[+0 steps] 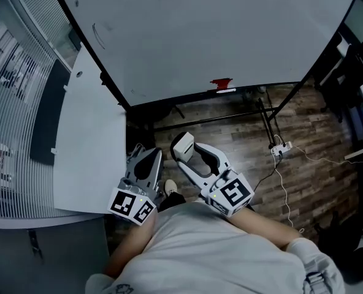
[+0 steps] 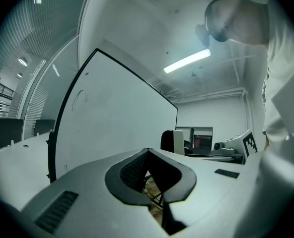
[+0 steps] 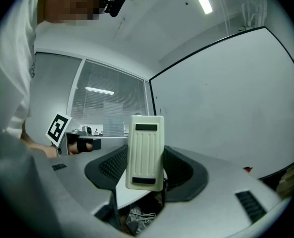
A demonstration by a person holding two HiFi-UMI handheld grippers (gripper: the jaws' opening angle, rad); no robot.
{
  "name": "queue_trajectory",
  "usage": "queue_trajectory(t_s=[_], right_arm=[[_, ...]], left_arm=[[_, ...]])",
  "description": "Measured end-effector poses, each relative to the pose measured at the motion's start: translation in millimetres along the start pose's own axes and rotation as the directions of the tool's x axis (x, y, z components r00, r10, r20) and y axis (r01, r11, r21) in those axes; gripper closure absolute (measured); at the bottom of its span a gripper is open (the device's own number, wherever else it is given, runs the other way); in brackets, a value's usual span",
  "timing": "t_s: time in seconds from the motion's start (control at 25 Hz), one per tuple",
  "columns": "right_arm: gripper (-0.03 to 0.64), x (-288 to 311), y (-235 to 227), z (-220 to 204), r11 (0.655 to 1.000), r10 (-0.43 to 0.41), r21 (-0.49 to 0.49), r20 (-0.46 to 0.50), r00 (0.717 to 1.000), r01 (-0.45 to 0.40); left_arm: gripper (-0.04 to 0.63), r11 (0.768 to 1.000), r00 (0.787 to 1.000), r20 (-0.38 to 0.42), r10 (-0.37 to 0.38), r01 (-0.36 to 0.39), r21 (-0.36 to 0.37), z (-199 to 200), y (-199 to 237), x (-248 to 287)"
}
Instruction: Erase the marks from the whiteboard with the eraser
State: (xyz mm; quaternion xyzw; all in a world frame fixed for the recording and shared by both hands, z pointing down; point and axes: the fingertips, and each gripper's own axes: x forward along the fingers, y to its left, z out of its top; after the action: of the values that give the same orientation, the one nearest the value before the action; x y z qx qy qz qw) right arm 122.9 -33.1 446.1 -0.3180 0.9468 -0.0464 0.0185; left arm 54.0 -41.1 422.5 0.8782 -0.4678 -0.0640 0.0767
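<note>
The whiteboard [image 1: 206,29] fills the top of the head view; a faint curved mark [image 1: 97,34] shows near its upper left, and a small red item [image 1: 221,83] lies on its bottom ledge. My right gripper [image 1: 183,147] is held low in front of the board, shut on a white ribbed eraser [image 1: 182,143]. In the right gripper view the eraser [image 3: 145,151] stands upright between the jaws, with the board [image 3: 226,103] beyond. My left gripper [image 1: 146,158] is beside it, shut and empty; its view shows the board [image 2: 117,118] and the faint mark [image 2: 77,99].
A white desk top [image 1: 89,133] runs along the left, up to the board's frame. The board's black stand legs [image 1: 267,118] and a power strip with cables [image 1: 280,147] are on the wooden floor [image 1: 316,182]. Window blinds [image 1: 10,103] are at far left.
</note>
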Motion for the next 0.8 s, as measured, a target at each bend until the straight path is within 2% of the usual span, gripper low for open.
queue_trajectory(t_s=[0.52, 0.8], right_arm=[[0.385, 21, -13, 2, 0.999, -0.043, -0.025, 0.003, 0.999, 0.043], [0.385, 55, -27, -2, 0.997, -0.079, -0.002, -0.004, 0.997, 0.079]], left_arm=[[0.588, 1.000, 1.000, 0.000, -0.030, 0.030, 0.003, 5, 29, 19], [0.588, 0.995, 0.995, -0.016, -0.096, 0.095, -0.002, 10, 61, 43]])
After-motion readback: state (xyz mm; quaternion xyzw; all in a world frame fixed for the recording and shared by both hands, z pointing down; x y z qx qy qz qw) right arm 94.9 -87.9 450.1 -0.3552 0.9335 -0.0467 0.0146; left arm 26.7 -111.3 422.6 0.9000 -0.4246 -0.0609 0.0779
